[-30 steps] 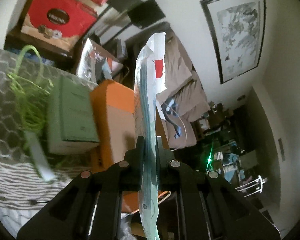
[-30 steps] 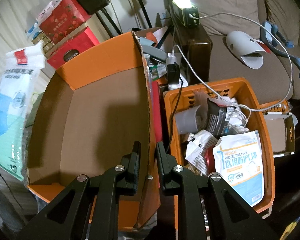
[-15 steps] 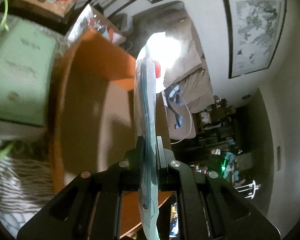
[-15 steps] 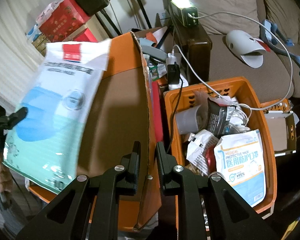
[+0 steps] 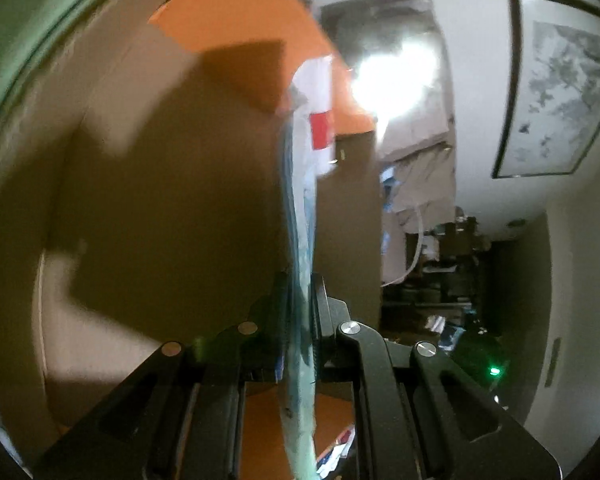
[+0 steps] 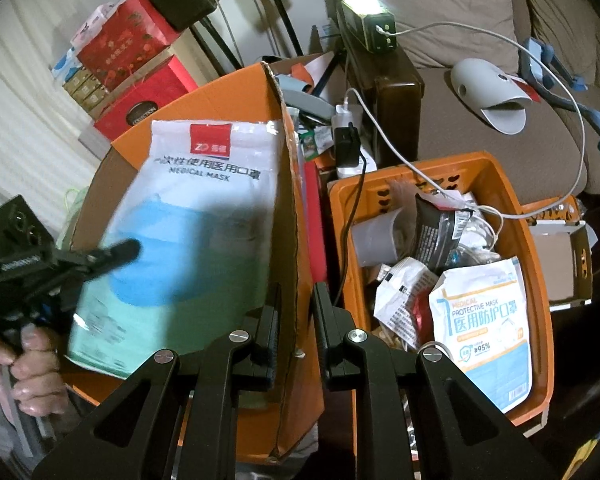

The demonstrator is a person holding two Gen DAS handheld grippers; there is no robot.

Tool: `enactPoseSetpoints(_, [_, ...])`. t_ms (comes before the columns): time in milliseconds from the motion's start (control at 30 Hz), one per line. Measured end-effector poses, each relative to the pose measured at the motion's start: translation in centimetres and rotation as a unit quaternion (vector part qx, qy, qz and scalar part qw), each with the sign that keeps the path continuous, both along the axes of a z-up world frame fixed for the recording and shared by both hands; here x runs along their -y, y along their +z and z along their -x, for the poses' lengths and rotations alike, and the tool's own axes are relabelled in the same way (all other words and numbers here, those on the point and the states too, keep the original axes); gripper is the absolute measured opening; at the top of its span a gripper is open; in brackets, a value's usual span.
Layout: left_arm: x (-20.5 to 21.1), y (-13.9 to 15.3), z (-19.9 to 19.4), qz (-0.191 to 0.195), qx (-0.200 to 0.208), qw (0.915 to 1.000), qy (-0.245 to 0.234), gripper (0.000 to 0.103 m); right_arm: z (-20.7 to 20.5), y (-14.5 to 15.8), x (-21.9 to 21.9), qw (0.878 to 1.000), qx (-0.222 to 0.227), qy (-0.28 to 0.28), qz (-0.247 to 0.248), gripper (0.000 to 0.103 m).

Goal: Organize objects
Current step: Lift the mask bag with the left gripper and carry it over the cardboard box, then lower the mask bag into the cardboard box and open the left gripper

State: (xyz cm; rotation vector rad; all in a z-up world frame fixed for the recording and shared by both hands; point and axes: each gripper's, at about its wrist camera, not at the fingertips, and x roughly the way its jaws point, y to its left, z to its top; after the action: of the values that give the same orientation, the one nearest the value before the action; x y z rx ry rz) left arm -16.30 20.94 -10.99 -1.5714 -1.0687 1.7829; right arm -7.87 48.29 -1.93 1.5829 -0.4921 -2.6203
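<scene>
My left gripper [image 5: 299,292] is shut on a flat pack of medical masks [image 5: 300,216], seen edge-on. In the right wrist view the same pack [image 6: 180,240], white, blue and green with a red label, hangs inside the open orange cardboard box [image 6: 244,92], held by the left gripper [image 6: 112,254] at its left edge. My right gripper [image 6: 296,300] is shut on the box's right wall [image 6: 296,240], which stands between its fingers. The box's brown inside [image 5: 140,200] fills the left wrist view.
An orange plastic basket [image 6: 536,264] to the right of the box holds another mask pack [image 6: 484,320], wrappers and a grey cup. Behind stand red gift boxes [image 6: 132,60], a power strip with cables [image 6: 348,136] and a brown sofa [image 6: 480,20].
My left gripper has carried the mask pack rightward from outside the box and down into it. The right gripper has stayed on the box wall.
</scene>
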Motion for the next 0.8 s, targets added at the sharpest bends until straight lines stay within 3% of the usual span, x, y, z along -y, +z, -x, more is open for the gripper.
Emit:
enactPoseSetpoints(267, [-2.7, -1.6, -1.5, 0.061, 0.033, 0.9968, -0.041, 0.011, 0.0, -0.1, 0.4, 1.000, 0.002, 0.001, -0.009, 0.016])
enactPoseSetpoints(400, [-3.5, -1.8, -1.8, 0.080, 0.043, 0.9942, -0.058, 0.018, 0.0, -0.1, 0.4, 1.000, 0.001, 0.001, -0.009, 0.016])
enactPoseSetpoints(567, [-3.3, -1.1, -2.2, 0.103, 0.050, 0.9916, -0.059, 0.070, 0.0, -0.1, 0.4, 1.000, 0.002, 0.001, -0.009, 0.016])
enactPoseSetpoints(667, [-2.8, 0.1, -2.9, 0.114, 0.042, 0.9912, -0.052, 0.084, 0.0, 0.0, 0.4, 1.000, 0.002, 0.000, -0.007, 0.016])
enactPoseSetpoints(800, [-2.4, 2.7, -3.4, 0.128, 0.005, 0.9895, -0.067, 0.088, -0.1, 0.0, 0.5, 1.000, 0.001, 0.000, -0.004, 0.016])
